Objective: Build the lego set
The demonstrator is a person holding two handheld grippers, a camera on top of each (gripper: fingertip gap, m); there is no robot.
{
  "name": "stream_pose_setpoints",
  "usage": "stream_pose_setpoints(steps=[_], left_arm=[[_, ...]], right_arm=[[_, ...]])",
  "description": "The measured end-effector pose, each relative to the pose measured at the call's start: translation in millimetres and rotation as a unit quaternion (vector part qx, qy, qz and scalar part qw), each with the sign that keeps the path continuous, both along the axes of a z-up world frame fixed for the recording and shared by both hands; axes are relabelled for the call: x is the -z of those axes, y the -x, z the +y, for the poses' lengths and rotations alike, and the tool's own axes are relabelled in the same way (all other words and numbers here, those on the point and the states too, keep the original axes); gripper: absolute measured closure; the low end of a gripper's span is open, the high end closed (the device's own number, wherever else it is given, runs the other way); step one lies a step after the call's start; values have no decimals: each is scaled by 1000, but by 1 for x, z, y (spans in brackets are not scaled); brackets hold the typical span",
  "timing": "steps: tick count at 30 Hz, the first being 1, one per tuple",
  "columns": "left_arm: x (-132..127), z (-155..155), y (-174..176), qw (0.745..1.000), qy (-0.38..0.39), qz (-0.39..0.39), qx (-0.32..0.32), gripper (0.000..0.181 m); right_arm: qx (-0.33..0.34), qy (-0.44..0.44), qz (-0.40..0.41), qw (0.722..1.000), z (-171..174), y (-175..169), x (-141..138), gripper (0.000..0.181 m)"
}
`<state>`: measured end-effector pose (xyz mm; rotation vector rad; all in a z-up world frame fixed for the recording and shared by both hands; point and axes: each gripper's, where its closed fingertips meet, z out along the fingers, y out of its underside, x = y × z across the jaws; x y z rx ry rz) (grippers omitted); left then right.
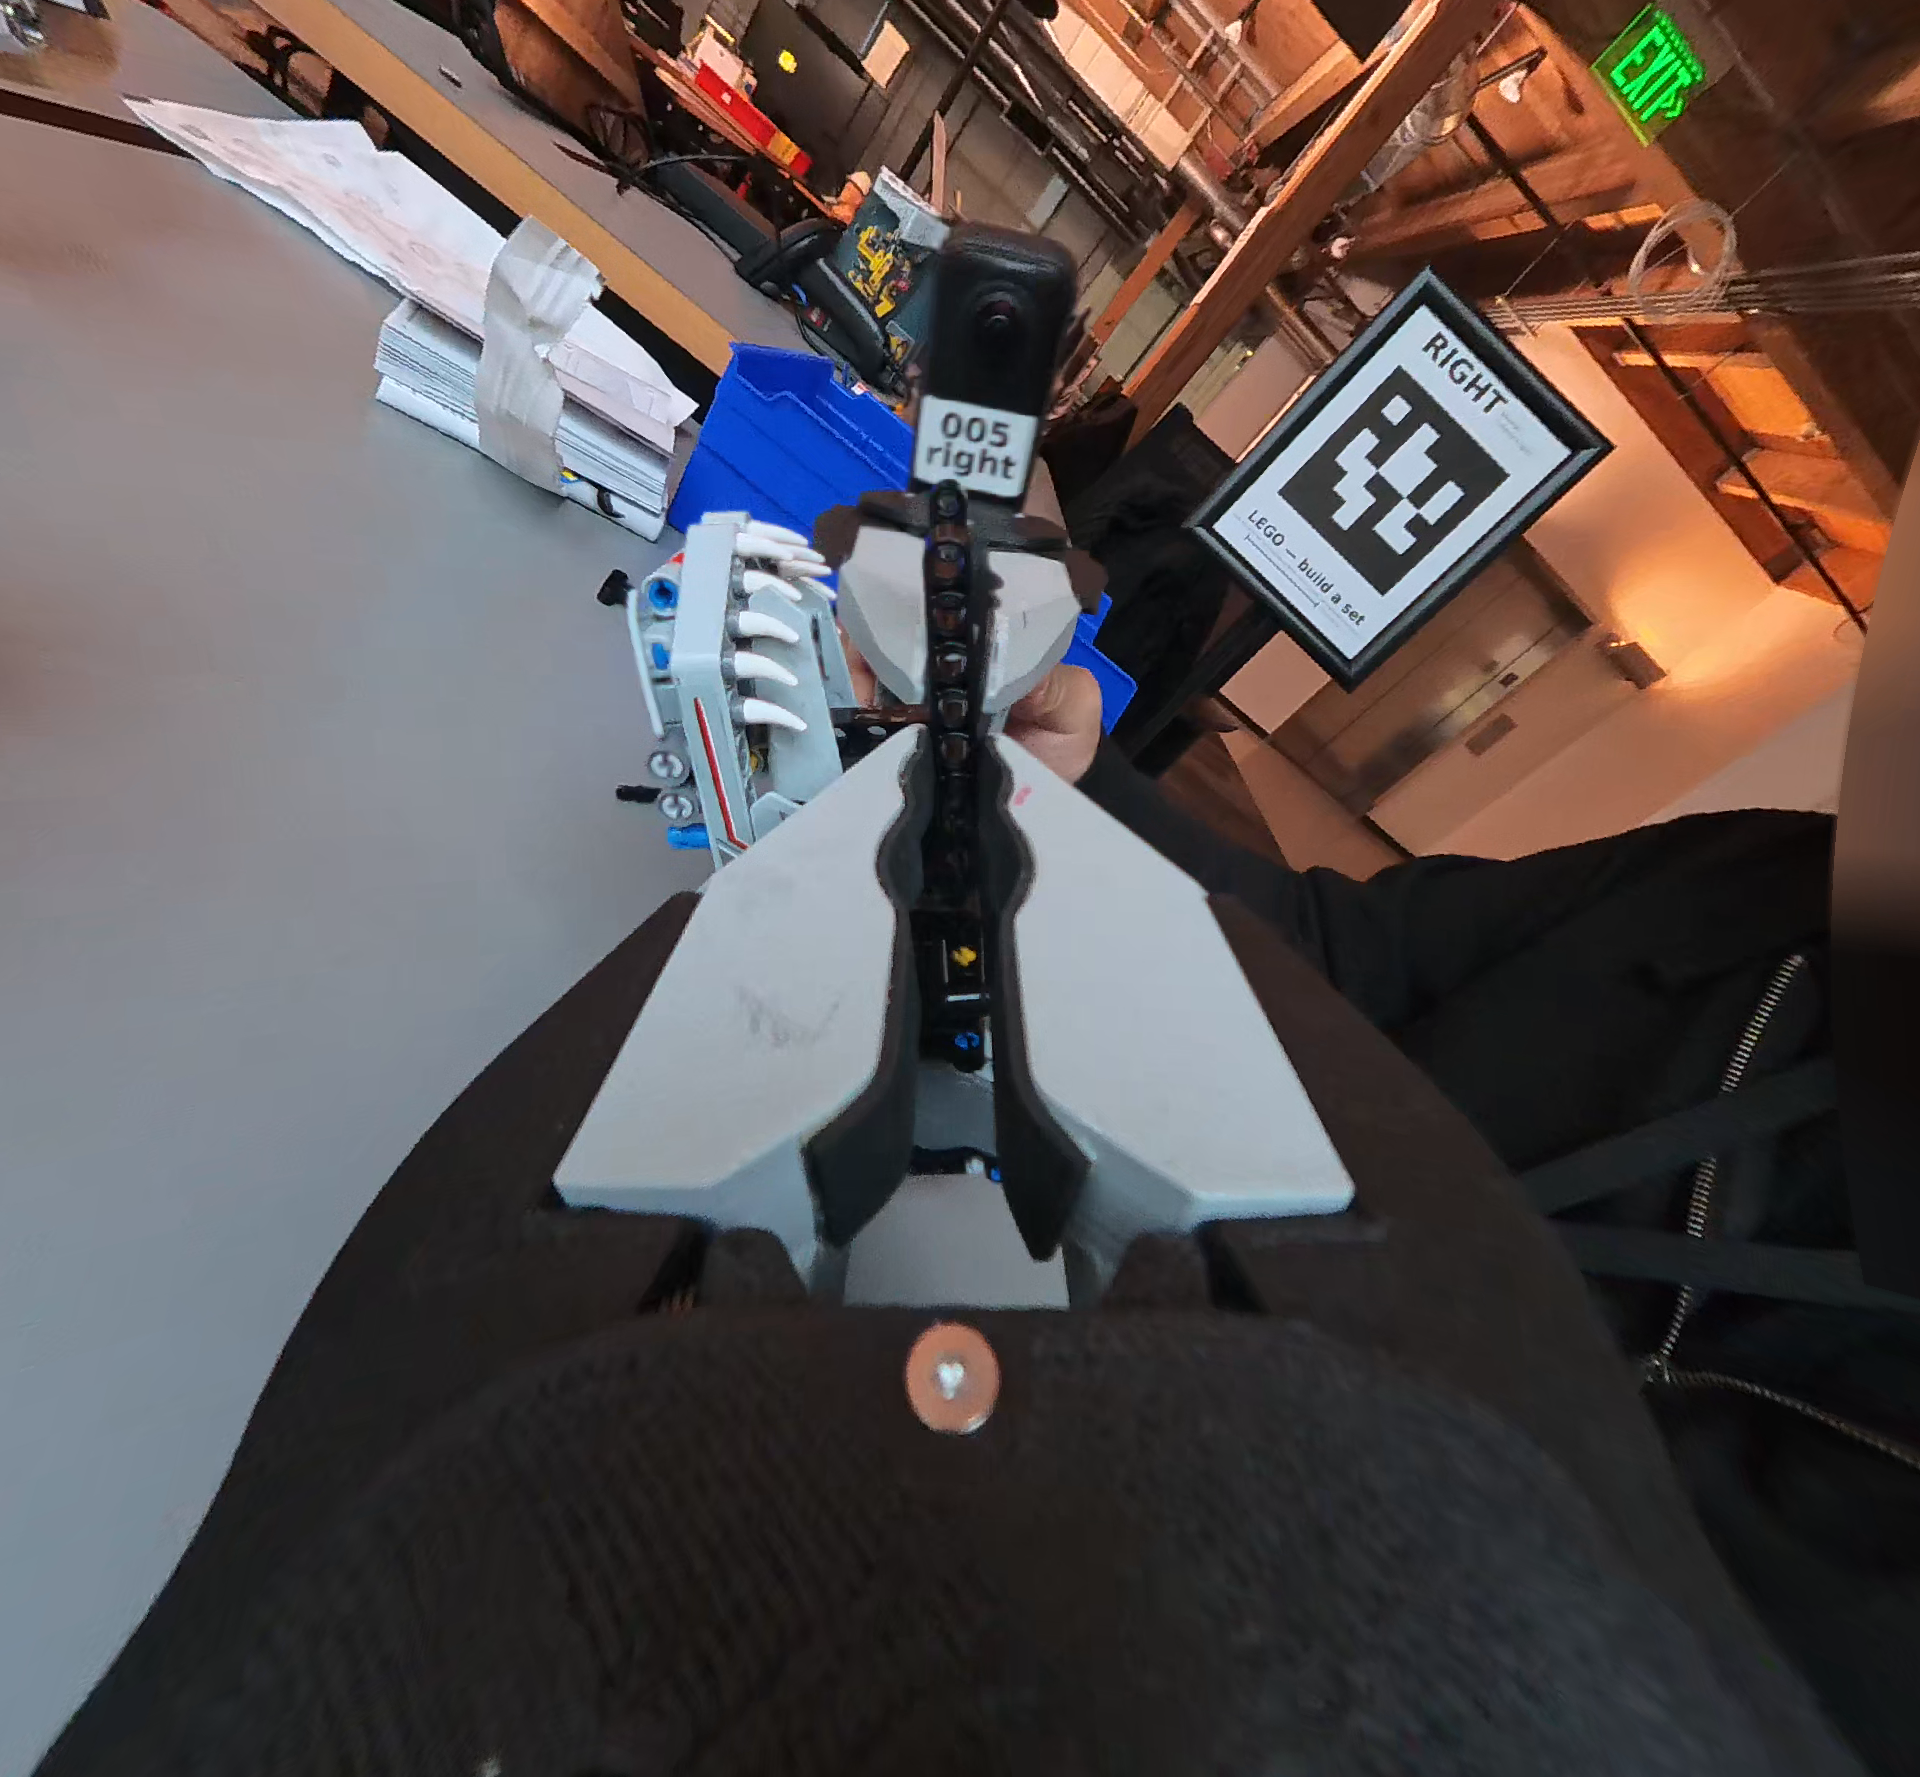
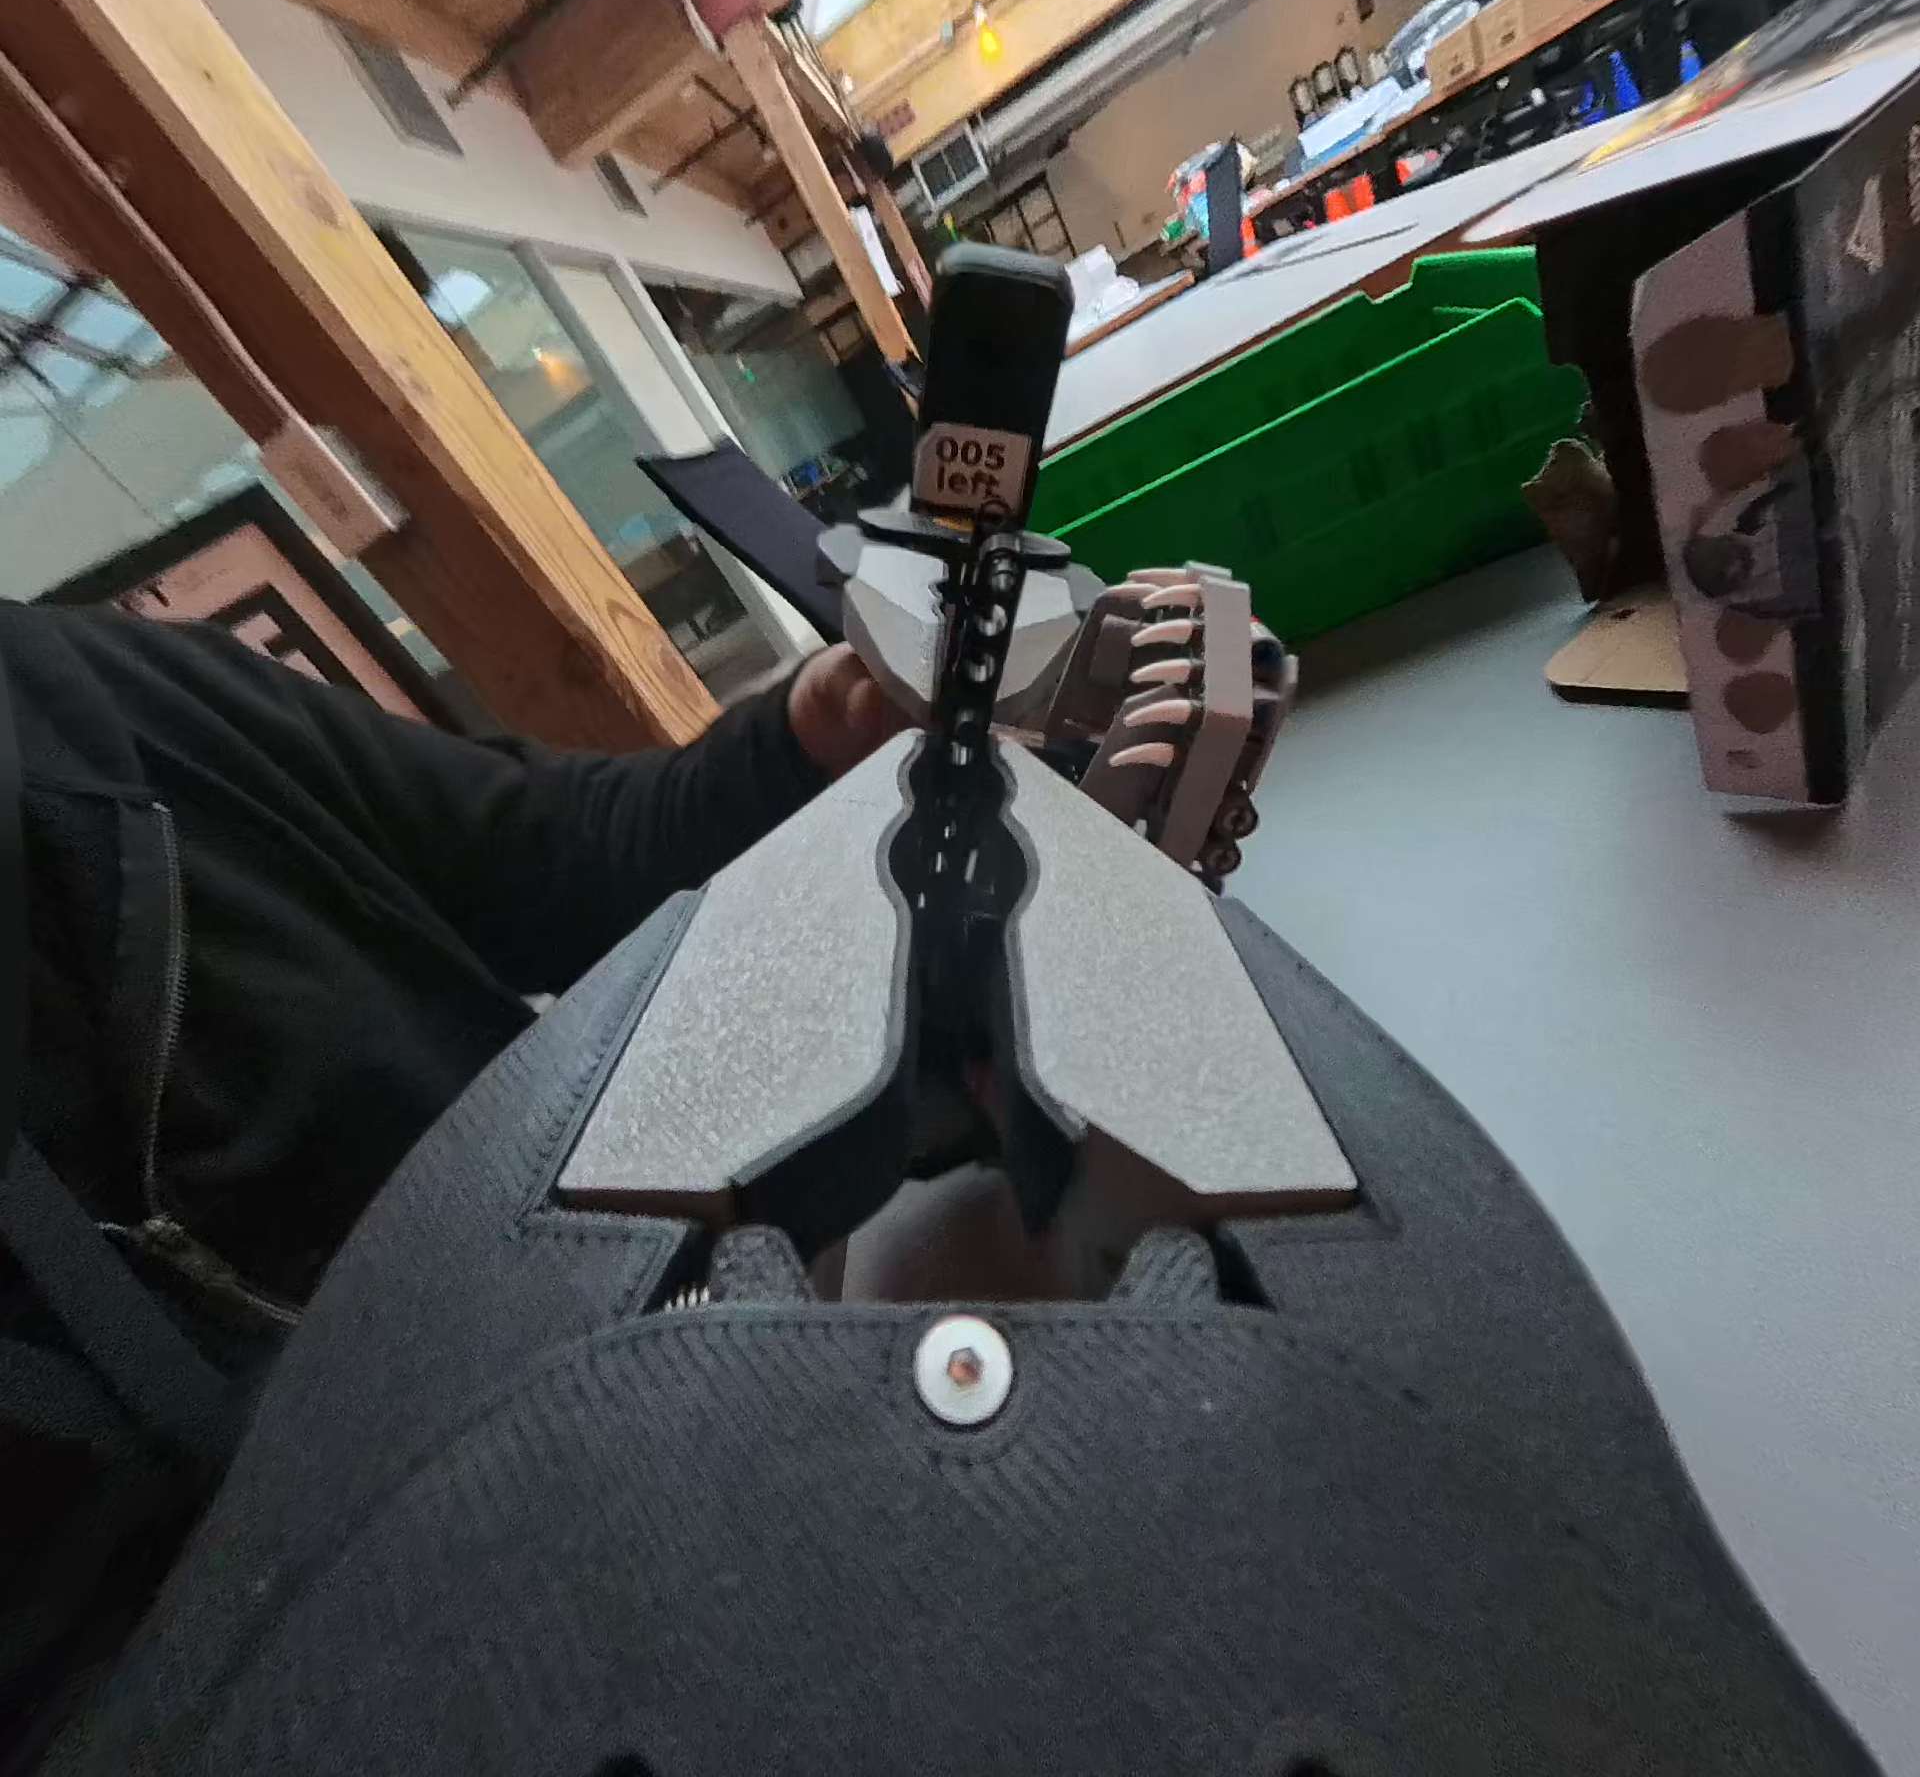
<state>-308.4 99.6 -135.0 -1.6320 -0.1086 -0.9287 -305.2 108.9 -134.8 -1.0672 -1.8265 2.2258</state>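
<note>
My left gripper (image 1: 951, 756) is shut on a long black Lego beam with holes (image 1: 954, 719) that runs straight ahead. My right gripper (image 1: 951, 678) faces it and is shut on the far part of the same beam. In the right wrist view my right gripper (image 2: 956, 756) grips the black beam (image 2: 982, 631), with my left gripper (image 2: 961, 688) opposite. A grey Lego model with white teeth (image 1: 727, 678) stands on the grey table (image 1: 208, 688) just left of the beam. It shows on the right in the right wrist view (image 2: 1184, 688).
A taped stack of instruction booklets (image 1: 520, 377) and a blue bin (image 1: 790, 439) lie behind the model. A framed sign (image 1: 1392, 480) stands to the right. In the right wrist view a green bin (image 2: 1299, 439) and a cardboard box (image 2: 1766, 501) stand on the table.
</note>
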Motion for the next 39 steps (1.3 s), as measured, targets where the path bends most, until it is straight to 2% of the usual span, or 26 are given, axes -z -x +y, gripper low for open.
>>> stream_pose_setpoints(steps=[3, 7, 10, 13, 19, 23, 28, 31, 39], left_arm=[[2, 1, 3, 1000, 12, 0, -1, 175], [2, 2, 0, 1000, 17, 8, 9, 175], [1, 4, -4, 999, 20, 24, 12, 175], [2, 2, -4, 999, 29, 36, 13, 175], [0, -14, 21, 995, 46, 86, -21, 168], [11, -16, 11, 992, 76, 101, 8, 161], [15, -11, -8, 993, 70, 87, 42, 165], [19, -8, -10, 993, 71, 90, 41, 173], [24, -10, -15, 992, 77, 81, 57, 173]], right_arm=[[37, -57, 8, 998, 7, 3, 7, 163], [20, -9, 16, 1000, 5, 0, -2, 155], [3, 8, 14, 1000, 2, -3, -3, 175], [-4, 15, 12, 1000, 1, -4, -3, 176], [-2, 31, 5, 999, 5, -3, -2, 176], [-6, 41, 2, 999, 5, -2, -2, 177], [-6, 45, 0, 999, 5, -1, -2, 177], [-8, 47, -1, 999, 5, -1, -2, 177], [-12, 44, -10, 999, 3, 0, 2, 176]])
